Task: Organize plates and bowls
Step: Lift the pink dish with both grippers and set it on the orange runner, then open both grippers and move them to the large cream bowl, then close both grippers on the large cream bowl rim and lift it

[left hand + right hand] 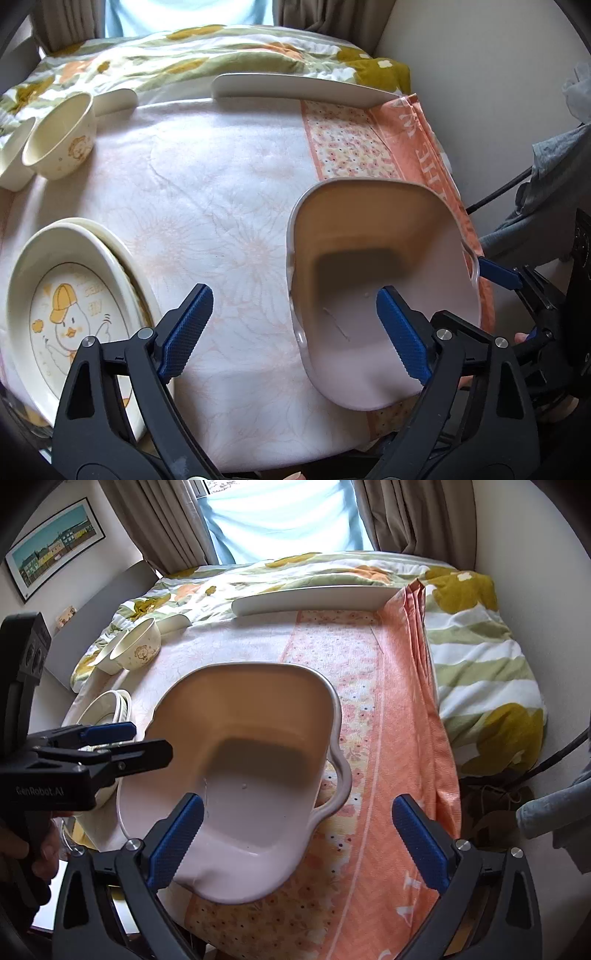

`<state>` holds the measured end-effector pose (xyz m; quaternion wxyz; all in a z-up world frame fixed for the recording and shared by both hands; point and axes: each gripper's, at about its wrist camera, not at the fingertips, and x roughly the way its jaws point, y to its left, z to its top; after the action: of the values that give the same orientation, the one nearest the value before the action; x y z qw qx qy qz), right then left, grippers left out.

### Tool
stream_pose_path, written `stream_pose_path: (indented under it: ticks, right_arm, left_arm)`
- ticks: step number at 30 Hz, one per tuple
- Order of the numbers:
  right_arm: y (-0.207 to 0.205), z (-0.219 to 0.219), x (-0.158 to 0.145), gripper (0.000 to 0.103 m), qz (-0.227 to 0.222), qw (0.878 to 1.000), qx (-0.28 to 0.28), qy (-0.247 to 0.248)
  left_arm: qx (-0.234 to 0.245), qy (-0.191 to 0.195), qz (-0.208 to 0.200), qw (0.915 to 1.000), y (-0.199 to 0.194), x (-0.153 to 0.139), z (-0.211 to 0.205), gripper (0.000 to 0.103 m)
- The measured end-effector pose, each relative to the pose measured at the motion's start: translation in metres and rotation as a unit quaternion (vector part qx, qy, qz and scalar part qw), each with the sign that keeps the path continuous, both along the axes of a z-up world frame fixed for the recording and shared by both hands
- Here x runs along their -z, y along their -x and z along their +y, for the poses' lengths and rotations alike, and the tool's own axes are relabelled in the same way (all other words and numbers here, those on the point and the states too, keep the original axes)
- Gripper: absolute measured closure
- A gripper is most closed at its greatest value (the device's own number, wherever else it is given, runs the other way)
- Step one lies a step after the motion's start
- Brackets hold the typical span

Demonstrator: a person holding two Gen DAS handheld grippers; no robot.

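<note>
A pale pink plastic basin [384,295] [243,768] stands on the cloth-covered table, empty. A stack of cream plates, the top one with a duck picture [70,317], sits at the front left; its edge shows in the right wrist view [110,705]. Two cream bowls [61,136] [136,644] lie tilted at the far left. My left gripper [295,332] is open and empty between the plates and the basin, its right finger over the basin. My right gripper [297,838] is open and empty at the basin's near right side, by its handle [340,775].
A long white dish [295,86] [310,598] lies at the table's far edge against a flowered quilt [480,657]. An orange patterned cloth [399,738] covers the table's right part. A wall rises to the right.
</note>
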<state>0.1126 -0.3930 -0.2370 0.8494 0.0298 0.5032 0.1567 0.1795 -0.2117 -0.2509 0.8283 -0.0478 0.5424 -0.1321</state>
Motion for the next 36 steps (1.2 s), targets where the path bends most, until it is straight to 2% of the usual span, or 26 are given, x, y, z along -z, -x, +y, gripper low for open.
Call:
stream_pose_path:
  ticks: [5, 10, 16, 23, 26, 30, 33, 36]
  right_arm:
    - [0.008, 0.004, -0.020, 0.001, -0.018, 1.000, -0.011, -0.004]
    - [0.013, 0.015, -0.060, 0.001, -0.055, 0.998, -0.010, -0.021]
    - [0.005, 0.054, -0.117, 0.001, -0.086, 0.995, -0.053, -0.026]
    - [-0.017, 0.122, -0.168, 0.001, -0.130, 0.987, -0.070, -0.059]
    - [-0.033, 0.160, -0.178, 0.001, -0.136, 0.986, -0.073, -0.063]
    - [-0.062, 0.207, -0.176, 0.001, -0.119, 0.989, -0.067, -0.061]
    - [-0.089, 0.235, -0.168, 0.001, -0.099, 0.993, -0.048, -0.051]
    - [-0.121, 0.252, -0.149, 0.002, -0.059, 0.996, -0.023, -0.055]
  left_arm:
    - [-0.005, -0.001, -0.015, 0.9999, 0.013, -0.025, 0.010, 0.013]
    - [-0.025, -0.001, -0.047, 0.9985, 0.031, -0.068, 0.037, 0.013]
    - [-0.073, 0.004, -0.089, 0.9933, 0.045, -0.117, 0.093, 0.013]
    - [-0.110, 0.002, -0.131, 0.9853, 0.041, -0.155, 0.174, 0.013]
    - [-0.117, 0.007, -0.134, 0.9840, 0.024, -0.159, 0.215, 0.013]
    - [-0.122, 0.022, -0.117, 0.9854, -0.008, -0.152, 0.266, 0.013]
    - [-0.115, 0.047, -0.100, 0.9873, -0.037, -0.139, 0.299, 0.013]
    - [-0.107, 0.071, -0.067, 0.9894, -0.069, -0.114, 0.323, 0.014]
